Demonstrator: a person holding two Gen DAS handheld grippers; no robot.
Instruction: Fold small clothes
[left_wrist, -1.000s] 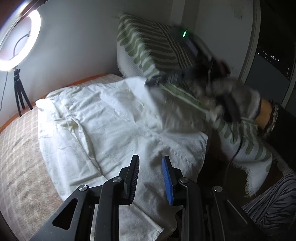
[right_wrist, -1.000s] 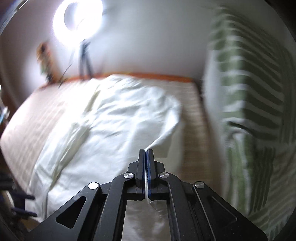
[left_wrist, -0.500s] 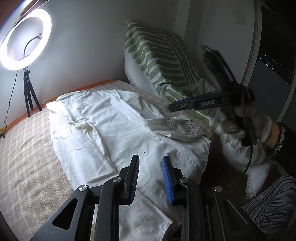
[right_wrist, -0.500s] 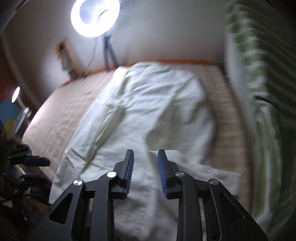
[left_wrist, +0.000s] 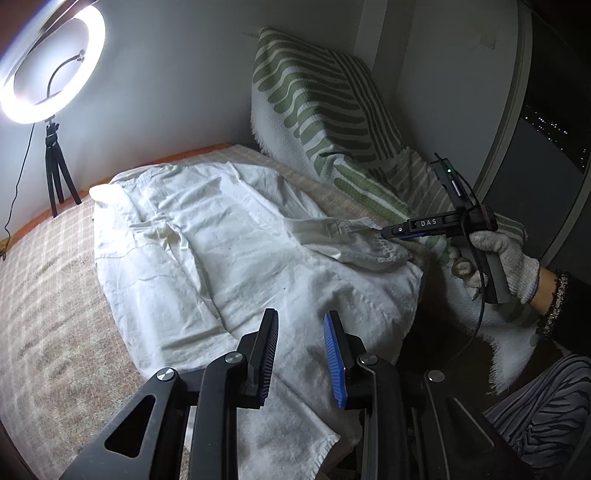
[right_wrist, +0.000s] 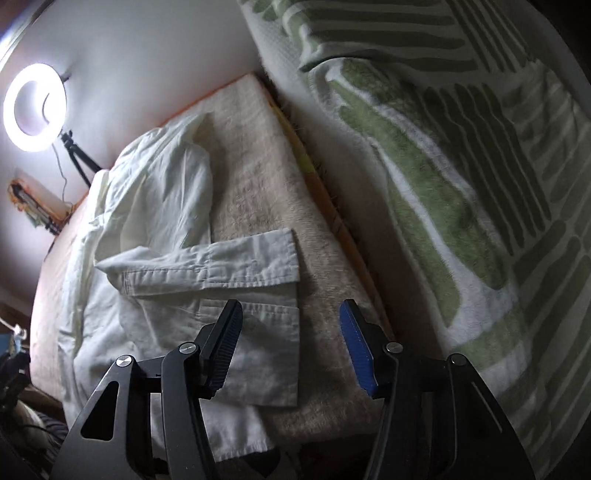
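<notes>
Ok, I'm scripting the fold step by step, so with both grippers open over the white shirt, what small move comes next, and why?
Probably close the right gripper on the cuff lying beneath it. The sleeve lies folded across the white shirt, but its cuff end overhangs onto the beige blanket. The left gripper hovers open over the hem.

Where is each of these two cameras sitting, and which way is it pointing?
Left wrist view: rides on the left gripper, looking along its open fingers over the white shirt toward the striped cushion; the gloved right hand and right gripper show.
Right wrist view: rides on the right gripper, fingers open, looking down at the shirt's sleeve cuff beside the green-striped throw; no hand shows.
Both share the shirt, beige bed cover and ring light.
</notes>
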